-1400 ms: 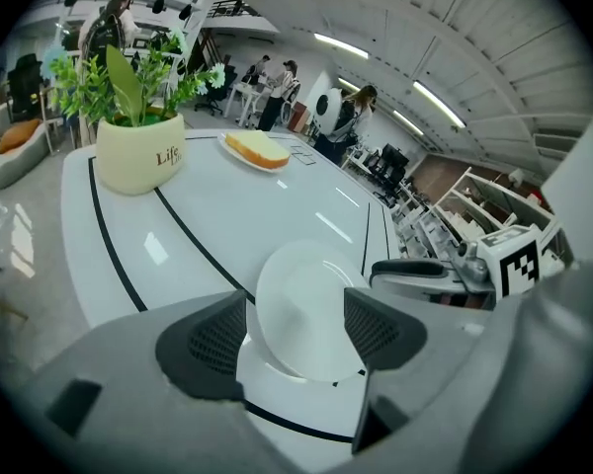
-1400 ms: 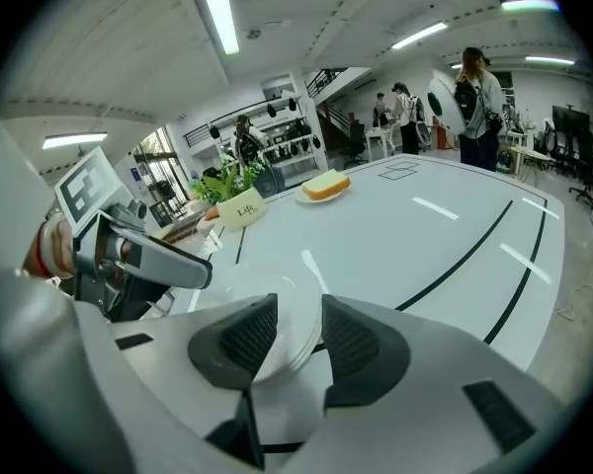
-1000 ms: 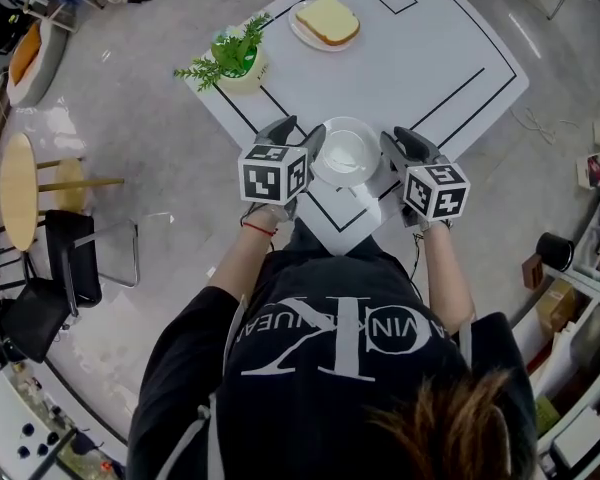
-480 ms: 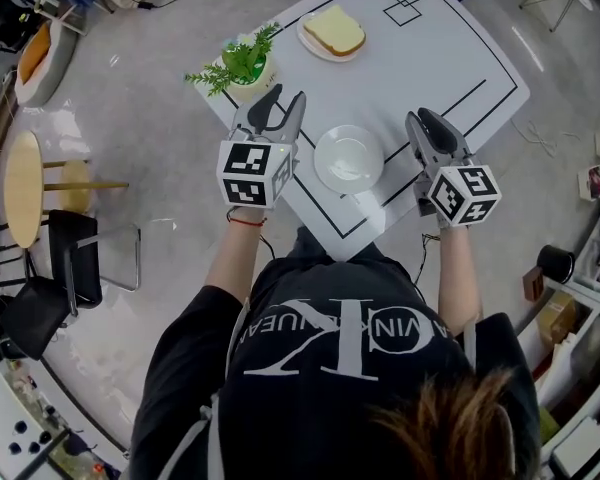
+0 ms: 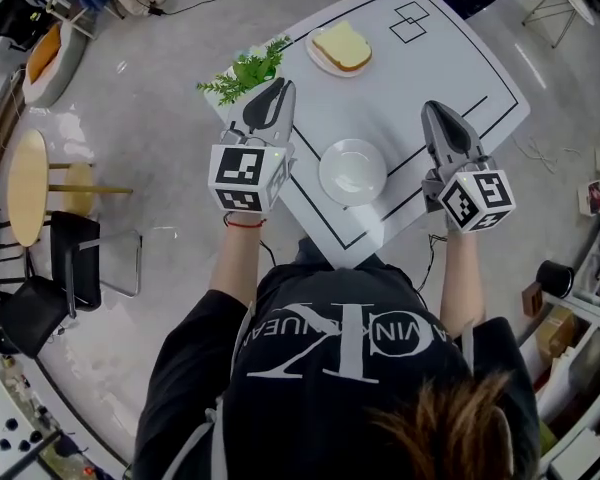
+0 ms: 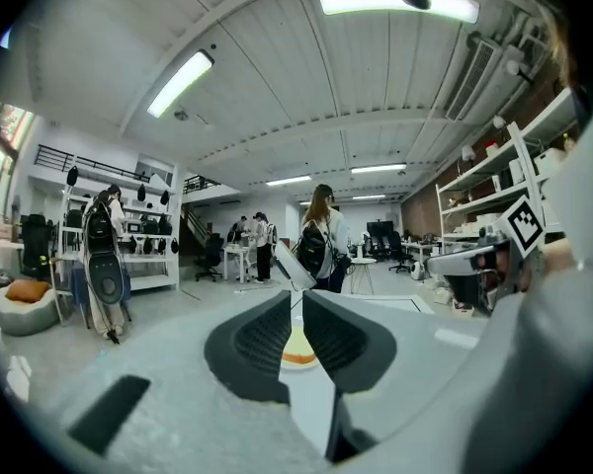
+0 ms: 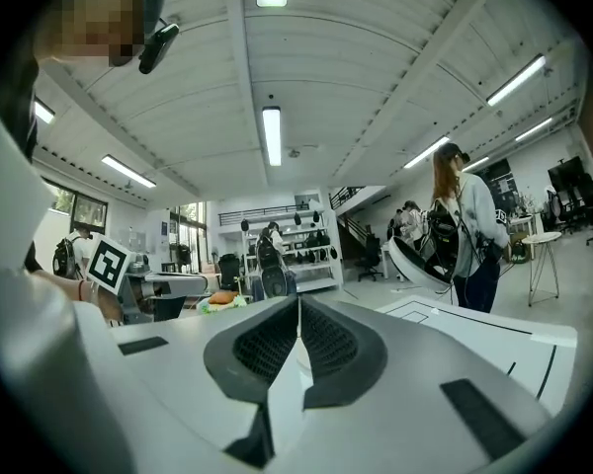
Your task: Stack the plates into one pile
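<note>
We hold the left tongs [image 5: 275,88] and right tongs [image 5: 438,110] either side of the white plate [image 5: 352,171] on the tabletop [image 5: 435,58]. Their jaws have just been closing, empty, now nearly together. Beyond sit a sandwich plate [image 5: 340,48] and a leafy plant [image 5: 246,72].

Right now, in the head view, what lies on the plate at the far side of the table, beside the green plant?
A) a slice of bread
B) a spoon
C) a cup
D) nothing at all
A: the far plate carries a thick yellowish slice of bread, and the green plant stands just to its left in the picture.
</note>
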Demonstrator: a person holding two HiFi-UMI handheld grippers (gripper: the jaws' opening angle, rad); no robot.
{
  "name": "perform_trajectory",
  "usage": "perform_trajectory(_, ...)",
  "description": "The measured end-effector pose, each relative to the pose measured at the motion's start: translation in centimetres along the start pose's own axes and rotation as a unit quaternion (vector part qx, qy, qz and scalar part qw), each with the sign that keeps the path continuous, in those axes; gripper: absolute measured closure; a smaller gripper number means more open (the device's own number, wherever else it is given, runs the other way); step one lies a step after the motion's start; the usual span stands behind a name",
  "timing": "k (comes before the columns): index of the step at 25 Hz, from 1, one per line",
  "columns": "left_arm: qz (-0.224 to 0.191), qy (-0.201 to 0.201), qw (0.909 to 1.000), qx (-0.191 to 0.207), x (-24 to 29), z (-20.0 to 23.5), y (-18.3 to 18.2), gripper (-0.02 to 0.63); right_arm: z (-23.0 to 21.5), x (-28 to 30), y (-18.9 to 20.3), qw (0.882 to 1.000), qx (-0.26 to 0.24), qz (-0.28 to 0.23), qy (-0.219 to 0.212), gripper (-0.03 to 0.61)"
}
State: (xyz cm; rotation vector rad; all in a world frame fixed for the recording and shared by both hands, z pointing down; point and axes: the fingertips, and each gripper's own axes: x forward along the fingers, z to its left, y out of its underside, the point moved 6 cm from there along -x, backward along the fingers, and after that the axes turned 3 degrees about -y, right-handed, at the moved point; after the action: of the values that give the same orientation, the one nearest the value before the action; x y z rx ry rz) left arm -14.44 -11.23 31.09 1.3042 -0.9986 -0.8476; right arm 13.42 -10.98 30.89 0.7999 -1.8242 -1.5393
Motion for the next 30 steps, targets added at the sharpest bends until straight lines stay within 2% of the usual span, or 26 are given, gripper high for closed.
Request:
perform_trajectory(4, -0.025, -0.012, 0.9996, -0.003, -0.5, 0.5, -1.7, 0.604, 0.2, 0.1, -1.8, 1.000, 0.002, -0.029, -0.006, 0.577)
perform_trajectory(10, -0.047, -0.021, 0.9987, 0.000, -1.3, 0.9, -3.5, 0.604, 0.3, -0.2, -3.8, 0.998, -0.009, -0.053, -0.012, 0.577)
perform_trajectory(19, -0.051, -0.042, 0.9978, 0.003, -2.4, 1.5, -3.3, 0.604, 0.3, -0.8, -3.5, 0.998, -0.038, -0.042, -0.006, 0.578)
perform_trajectory(30, -0.045, -0.048, 0.9977, -0.014, -2.8, 1.8, -2.7, 0.604, -0.2, -1.7, -2.7, 0.999, -0.030, -0.039, -0.006, 0.578)
